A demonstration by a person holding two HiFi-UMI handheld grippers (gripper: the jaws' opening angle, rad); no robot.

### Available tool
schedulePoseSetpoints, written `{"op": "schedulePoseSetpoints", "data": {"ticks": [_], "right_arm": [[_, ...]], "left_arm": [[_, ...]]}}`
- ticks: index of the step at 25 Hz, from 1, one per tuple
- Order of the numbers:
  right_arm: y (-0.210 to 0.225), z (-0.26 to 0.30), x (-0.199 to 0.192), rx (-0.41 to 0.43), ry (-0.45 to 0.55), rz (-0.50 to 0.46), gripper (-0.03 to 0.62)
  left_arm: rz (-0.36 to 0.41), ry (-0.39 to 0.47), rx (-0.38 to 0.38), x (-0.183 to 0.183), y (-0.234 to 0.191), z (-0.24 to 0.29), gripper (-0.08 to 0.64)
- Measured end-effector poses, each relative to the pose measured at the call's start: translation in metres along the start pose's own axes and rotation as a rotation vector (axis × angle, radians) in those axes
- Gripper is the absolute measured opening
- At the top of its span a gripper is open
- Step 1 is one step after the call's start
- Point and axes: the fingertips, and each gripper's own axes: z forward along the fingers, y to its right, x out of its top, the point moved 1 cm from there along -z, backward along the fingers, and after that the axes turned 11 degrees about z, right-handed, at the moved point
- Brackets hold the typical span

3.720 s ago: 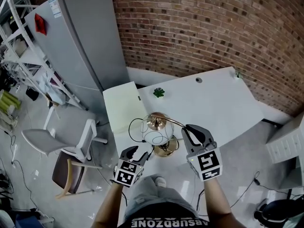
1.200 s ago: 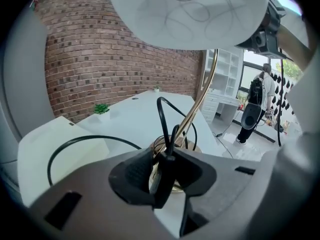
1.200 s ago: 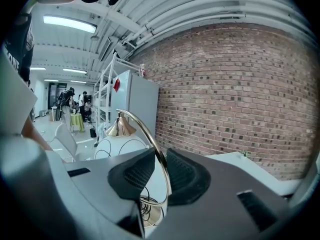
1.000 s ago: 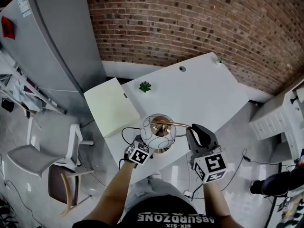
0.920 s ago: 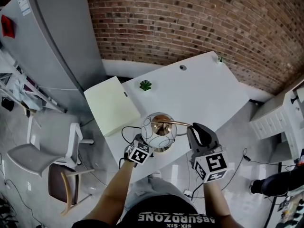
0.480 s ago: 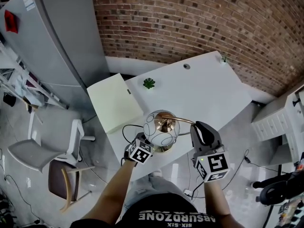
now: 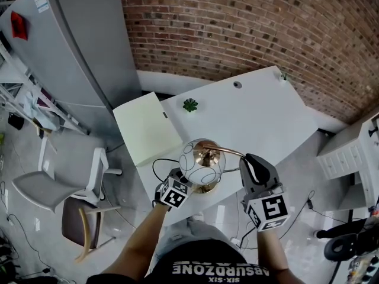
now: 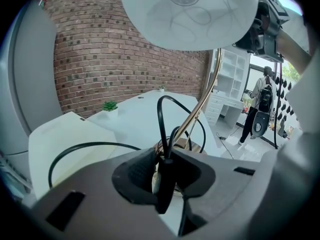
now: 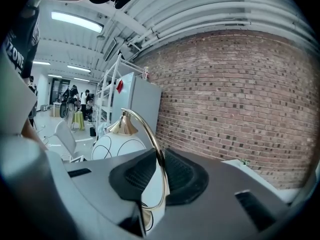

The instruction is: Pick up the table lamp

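Observation:
The table lamp has a white globe shade (image 7: 200, 163) with thin black rings, a gold arc arm (image 7: 228, 152) and a gold base (image 7: 205, 187) near the front edge of the table (image 7: 260, 117). My left gripper (image 7: 182, 185) reaches in under the globe. In the left gripper view it (image 8: 167, 184) is shut on the lamp at the foot of the stem, pads on the thick black end of the cord (image 8: 165, 134). My right gripper (image 7: 248, 158) is at the arc arm's outer end. Its jaws (image 9: 159, 179) are closing around the arm (image 9: 150, 129), with a gap still showing.
A small green plant (image 7: 190, 105) stands on the white table. A cream cabinet (image 7: 145, 129) adjoins its left side, with a tall grey cabinet (image 7: 83, 46) behind. Chairs (image 7: 56, 182) are on the floor at left, white drawers (image 7: 349, 152) at right. A person (image 8: 260, 96) stands far off.
Since the oldest frame my left gripper has moved in to the lamp's foot and my right gripper up to the arc arm. Over the last second both have stayed almost still.

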Motion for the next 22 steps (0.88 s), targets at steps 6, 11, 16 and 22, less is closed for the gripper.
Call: {"op": "schedulePoseSetpoints", "data": {"ticks": [6, 11, 16, 22], "right_arm": [[0.001, -0.002, 0.011, 0.007, 0.031, -0.003, 0.051], [0.0, -0.005, 0.022, 0.017, 0.054, -0.008, 0.051], [0.001, -0.007, 0.039, 0.029, 0.092, -0.021, 0.051], [-0.001, -0.01, 0.054, 0.045, 0.124, -0.028, 0.051]], "left_arm": [[-0.005, 0.022, 0.025, 0.008, -0.003, -0.009, 0.081], [-0.009, 0.048, 0.039, 0.018, -0.007, -0.018, 0.081], [0.002, 0.079, 0.066, 0.032, -0.012, -0.028, 0.081], [0.004, 0.09, 0.1, 0.047, -0.019, -0.046, 0.081]]}}
